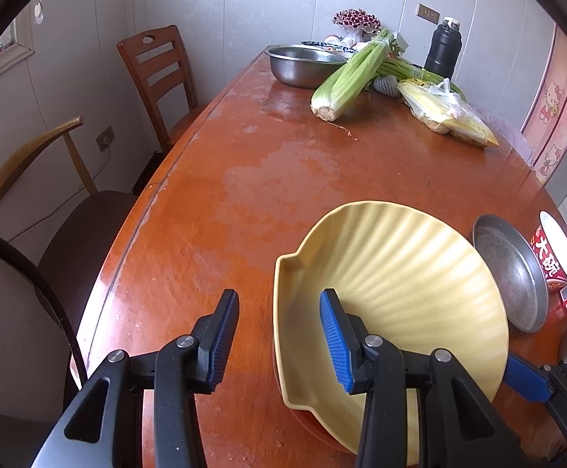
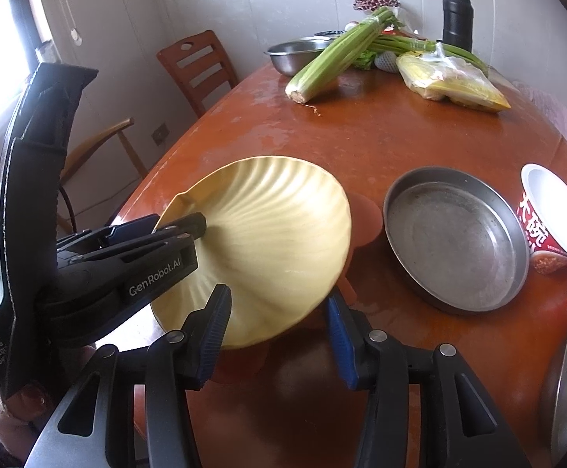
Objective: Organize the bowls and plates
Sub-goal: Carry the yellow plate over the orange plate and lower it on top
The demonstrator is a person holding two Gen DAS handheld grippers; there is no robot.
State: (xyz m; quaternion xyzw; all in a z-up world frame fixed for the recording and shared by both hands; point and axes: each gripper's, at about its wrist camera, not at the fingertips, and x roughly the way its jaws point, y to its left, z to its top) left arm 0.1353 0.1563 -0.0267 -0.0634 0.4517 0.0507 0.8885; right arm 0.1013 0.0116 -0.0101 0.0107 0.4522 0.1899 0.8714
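The yellow shell-shaped plate (image 1: 392,296) lies at the near end of the wooden table (image 1: 244,195), tilted, with its far rim raised and its ribbed inner face toward both cameras; something orange-red shows beneath its near edge, too hidden to identify. The left gripper (image 1: 279,335) is spread wide; its right finger reaches over the plate's notched left edge into the inner face, while its left finger stands over bare table, so it grips nothing; in the right wrist view the same gripper (image 2: 189,230) enters from the left with its tip at the plate (image 2: 271,241). The right gripper (image 2: 279,335) is also spread wide; its fingers straddle the plate's near rim without closing on it. A round metal pan (image 2: 454,241) sits just beside the plate on the right; a red instant-noodle cup (image 2: 544,234) stands just beyond the pan. At the far end lie a steel bowl (image 1: 302,64), a celery bunch (image 1: 353,74), bagged corn (image 1: 447,113) and a black flask (image 1: 443,46).
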